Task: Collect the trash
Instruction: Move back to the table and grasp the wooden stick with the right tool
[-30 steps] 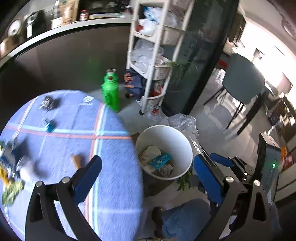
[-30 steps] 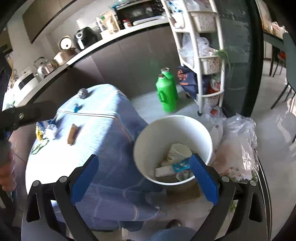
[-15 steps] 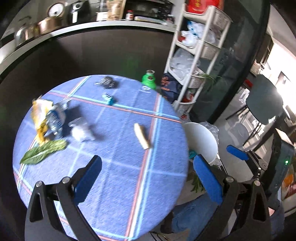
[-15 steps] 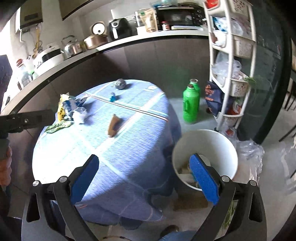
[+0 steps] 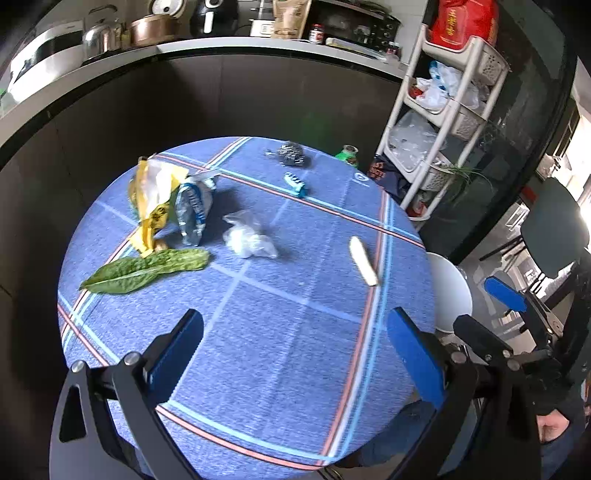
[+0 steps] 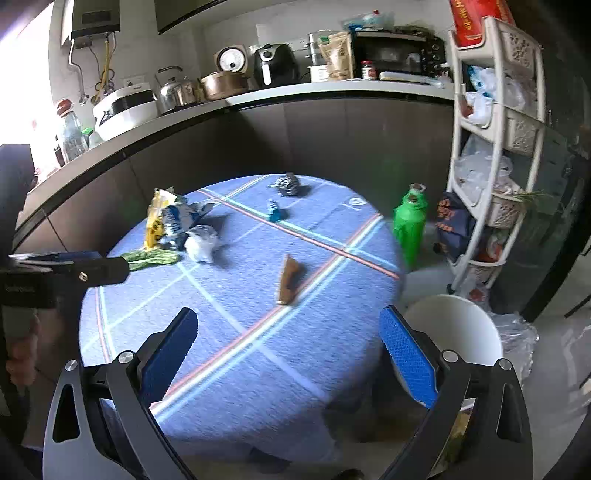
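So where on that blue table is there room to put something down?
The near half of the tablecloth, between the leaf and the stick-shaped scrap, is bare. It is crowded at the far left, around the yellow wrapper and crumpled plastic.

Back counter (image 6: 332, 90) carries a kettle (image 6: 173, 88), a copper pot (image 6: 223, 83), a black air fryer (image 6: 275, 64) and a dark oven (image 6: 397, 55). White shelf rack (image 6: 496, 147) at right holds plastic bags, with a red bag (image 5: 460, 22) on top. Green bottle (image 6: 410, 225) stands on the floor beside the rack. Dark chair (image 5: 554, 229) at far right.
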Tool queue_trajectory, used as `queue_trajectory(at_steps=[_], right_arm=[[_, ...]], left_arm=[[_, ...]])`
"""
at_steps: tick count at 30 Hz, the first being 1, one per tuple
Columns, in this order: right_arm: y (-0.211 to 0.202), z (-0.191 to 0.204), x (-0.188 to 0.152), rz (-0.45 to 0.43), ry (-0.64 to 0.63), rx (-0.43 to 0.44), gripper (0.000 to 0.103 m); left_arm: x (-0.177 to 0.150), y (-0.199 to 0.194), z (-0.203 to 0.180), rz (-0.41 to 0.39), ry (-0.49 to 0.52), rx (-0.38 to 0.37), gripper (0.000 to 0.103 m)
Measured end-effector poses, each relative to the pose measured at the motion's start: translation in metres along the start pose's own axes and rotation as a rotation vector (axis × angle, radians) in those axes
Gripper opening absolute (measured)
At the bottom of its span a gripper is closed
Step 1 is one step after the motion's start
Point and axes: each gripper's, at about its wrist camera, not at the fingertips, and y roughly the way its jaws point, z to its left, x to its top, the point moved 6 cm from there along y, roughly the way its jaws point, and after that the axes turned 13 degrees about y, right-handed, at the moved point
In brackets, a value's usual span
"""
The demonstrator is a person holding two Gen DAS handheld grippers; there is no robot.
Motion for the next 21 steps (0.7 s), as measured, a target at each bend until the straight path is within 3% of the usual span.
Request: queue_trajectory(at_steps=[13, 15, 21], right_arm=[[0.061, 0.019, 0.006, 0.111, -0.006, -0.078, 0.093], [0.071, 0.022, 0.006, 0.122, -0.024, -0.083, 0.079], [0.111, 0.025, 0.005, 0.183, -0.043, -0.111, 0.053]], left_arm=[[-0.022, 0.012, 0.061, 0.003, -0.103, 0.013, 0.098], [-0.023, 0.014, 0.069, 0.004, -0.115, 0.011, 0.097], [-0.016, 0.029, 0.073, 0.018, -0.104, -0.009, 0.088]])
